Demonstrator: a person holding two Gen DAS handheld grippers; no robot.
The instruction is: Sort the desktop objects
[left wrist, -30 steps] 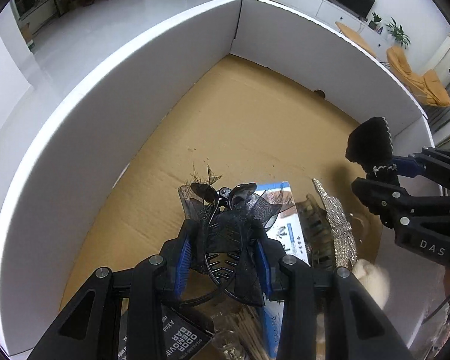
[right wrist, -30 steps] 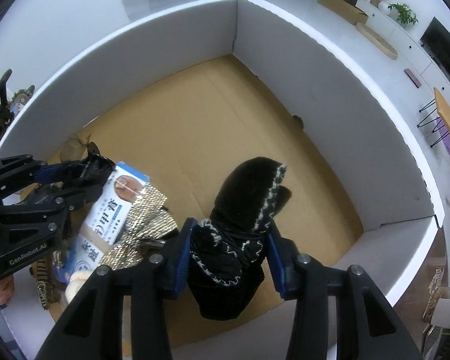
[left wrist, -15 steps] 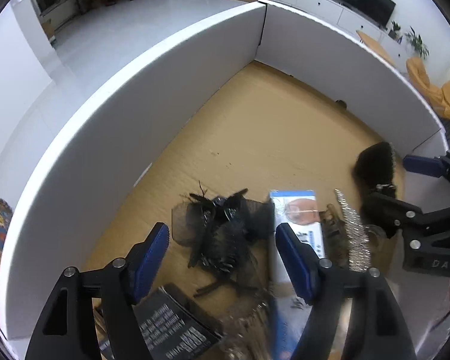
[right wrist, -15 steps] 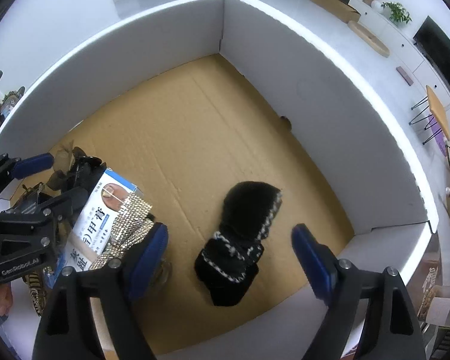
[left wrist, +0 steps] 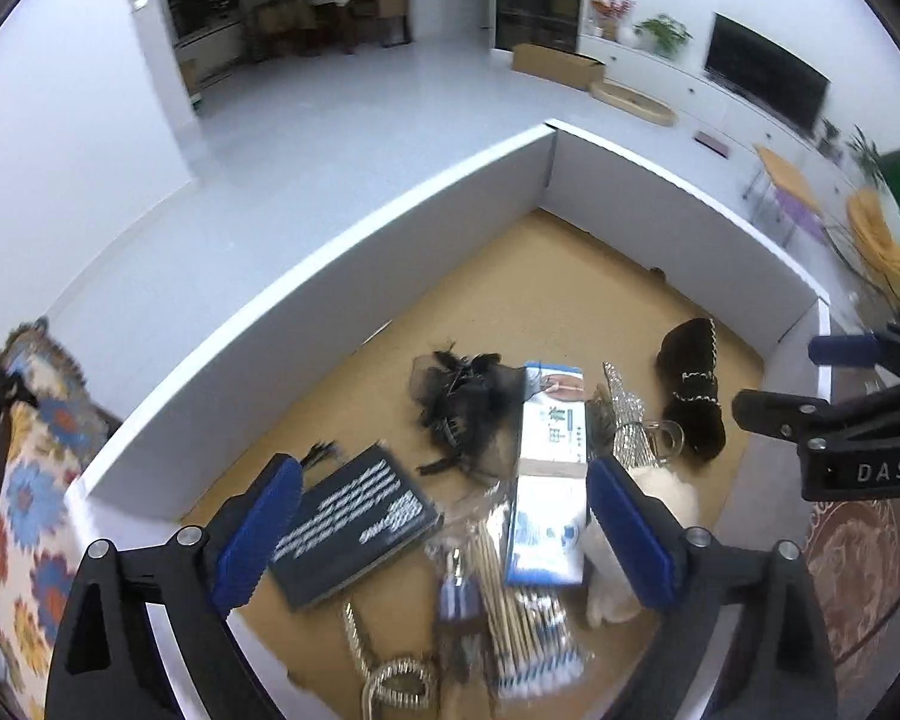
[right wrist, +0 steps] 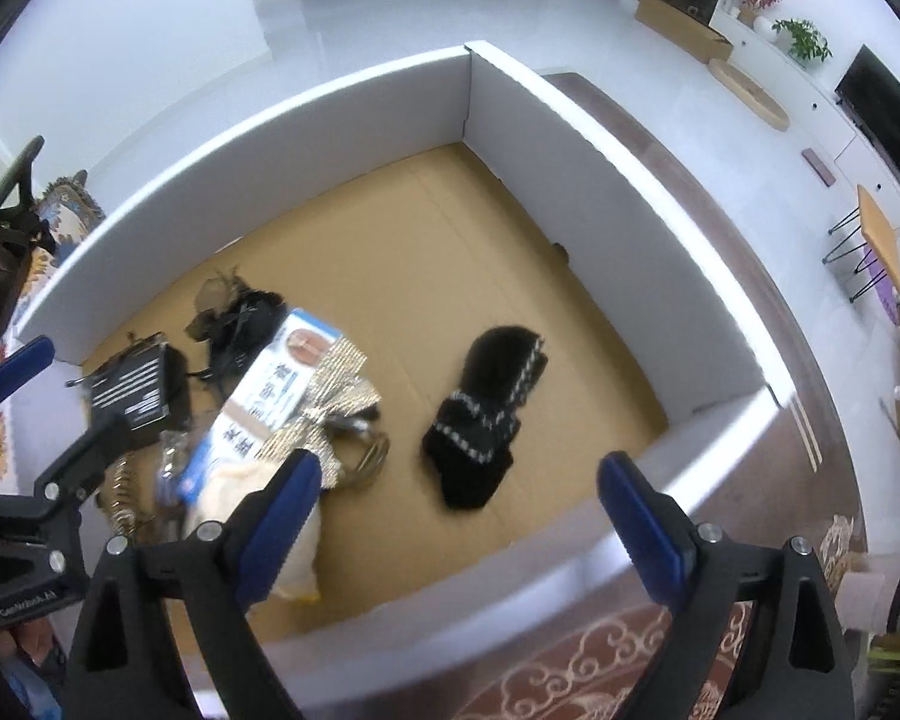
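Both grippers hang above a white-walled cardboard box (left wrist: 330, 264). My left gripper (left wrist: 444, 531) has its jaws opening wide, with nothing held between them. Below it lie a black lace hair clip (left wrist: 468, 402) and a black booklet (left wrist: 354, 522) on the box floor. My right gripper (right wrist: 459, 525) is also opening and holds nothing. The black sock with white stitching (right wrist: 489, 414) lies flat on the cardboard beneath it. In the right wrist view the hair clip (right wrist: 234, 324) rests at the left, beside a blue-and-white box (right wrist: 276, 384).
A silver glitter bow (left wrist: 627, 414), a cream plush item (left wrist: 660, 498), a pack of cotton swabs (left wrist: 522, 618) and a metal spring clip (left wrist: 390, 672) crowd the near side. The far half of the box floor (right wrist: 450, 228) is bare cardboard. Patterned cloth (left wrist: 24, 480) lies outside.
Both grippers went from shut to wide open. The left let go of the hair clip, the right let go of the sock. Both have risen away from the box floor.
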